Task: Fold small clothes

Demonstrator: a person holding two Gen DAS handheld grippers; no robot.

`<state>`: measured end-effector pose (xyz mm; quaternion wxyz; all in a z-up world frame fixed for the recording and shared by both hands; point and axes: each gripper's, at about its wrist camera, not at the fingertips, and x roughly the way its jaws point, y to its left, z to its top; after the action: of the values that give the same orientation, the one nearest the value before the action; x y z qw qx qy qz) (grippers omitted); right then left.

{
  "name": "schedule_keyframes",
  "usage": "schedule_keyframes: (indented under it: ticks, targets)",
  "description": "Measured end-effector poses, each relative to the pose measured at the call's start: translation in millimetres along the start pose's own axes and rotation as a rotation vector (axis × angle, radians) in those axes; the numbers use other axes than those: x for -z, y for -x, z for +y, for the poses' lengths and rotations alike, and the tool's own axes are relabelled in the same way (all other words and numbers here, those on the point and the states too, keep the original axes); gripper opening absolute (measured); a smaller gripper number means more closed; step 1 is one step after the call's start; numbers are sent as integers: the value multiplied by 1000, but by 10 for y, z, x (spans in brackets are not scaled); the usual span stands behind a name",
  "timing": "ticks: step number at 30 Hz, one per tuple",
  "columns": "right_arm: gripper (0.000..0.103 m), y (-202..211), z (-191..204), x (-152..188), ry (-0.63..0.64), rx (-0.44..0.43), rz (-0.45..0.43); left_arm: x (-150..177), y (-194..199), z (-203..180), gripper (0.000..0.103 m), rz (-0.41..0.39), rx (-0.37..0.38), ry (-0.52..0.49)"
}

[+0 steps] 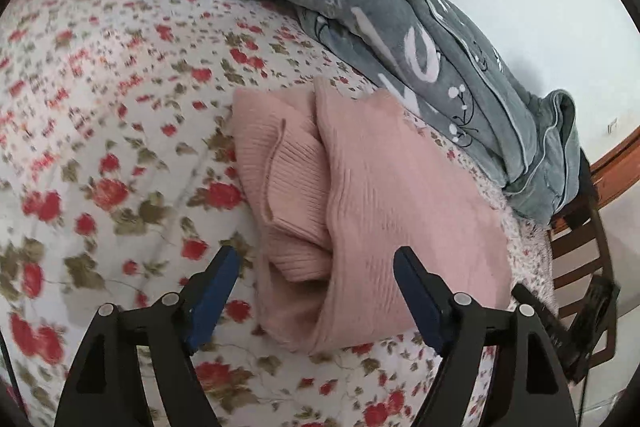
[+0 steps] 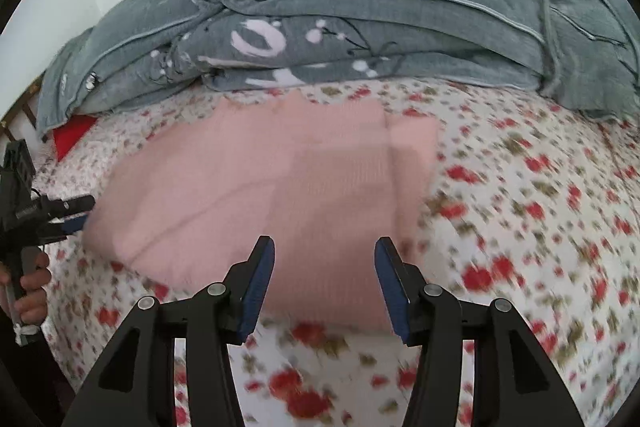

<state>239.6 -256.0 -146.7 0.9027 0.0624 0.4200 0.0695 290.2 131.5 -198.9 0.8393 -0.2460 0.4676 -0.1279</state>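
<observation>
Up close, a folded pink knit garment [image 1: 372,211] lies on a bed covered by a white sheet with red flowers [image 1: 120,131]. Just behind it, along the wall, a bunched grey blanket [image 1: 400,27] touches its far edge. Past the bed's end, a brown wooden chair [image 1: 576,259] stands. The left claw [image 1: 316,259] has its blue pads apart over the garment's near end, gripping nothing. The right claw [image 2: 325,247] is likewise apart above the garment [image 2: 280,187], empty. In the right wrist view, a hand [image 2: 28,287] holds the left tool by the garment's edge.
</observation>
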Motion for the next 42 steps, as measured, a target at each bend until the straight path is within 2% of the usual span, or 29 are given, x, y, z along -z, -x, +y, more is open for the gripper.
schedule_keyframes:
  ticks: [2, 9, 15, 16, 17, 18, 20, 22, 26, 31, 36, 37, 38, 40, 42]
  targets:
    - [56, 48, -64, 79, -28, -5, -3, -32, -78, 25, 80, 5, 13, 20]
    - [57, 82, -210, 345, -142, -35, 21, -177, -307, 118, 83, -3, 57, 65]
    - [59, 25, -284, 368, -207, -39, 26, -306, -491, 6, 82, -1, 32, 67]
    - [60, 15, -301, 348, -217, -44, 23, -318, -506, -18, 78, 0, 19, 64]
    - [61, -4, -326, 319, -232, -43, 18, -325, -507, -23, 67, 2, 2, 60]
    - [61, -30, -347, 281, -243, -36, 17, -330, -502, -27, 63, 3, -18, 59]
    - [61, -87, -387, 213, -266, -41, 20, -335, -475, 6, 45, 7, -20, 63]
    - [61, -197, -427, 135, -300, -69, 36, -339, -454, 78, 40, 16, -6, 80]
    - [64, -414, -478, -10, -348, -115, 60, -347, -451, 165, 38, 27, 36, 97]
    - [64, -676, -605, -249, -396, -157, 95, -365, -470, 109, 38, 32, 20, 63]
    - [65, -903, -594, -455, -377, -158, 103, -448, -535, 183, 38, 49, 56, 107]
    - [57, -932, -565, -486, -361, -155, 101, -455, -539, 182, 36, 48, 55, 109]
    - [35, -936, -539, -504, -341, -148, 89, -459, -538, 173, 34, 44, 52, 109]
    - [23, -893, -532, -513, -318, -147, 76, -460, -503, 129, 25, 37, 54, 102]
    - [21, -772, -529, -517, -317, -163, 52, -463, -414, 53, 23, 26, 49, 84]
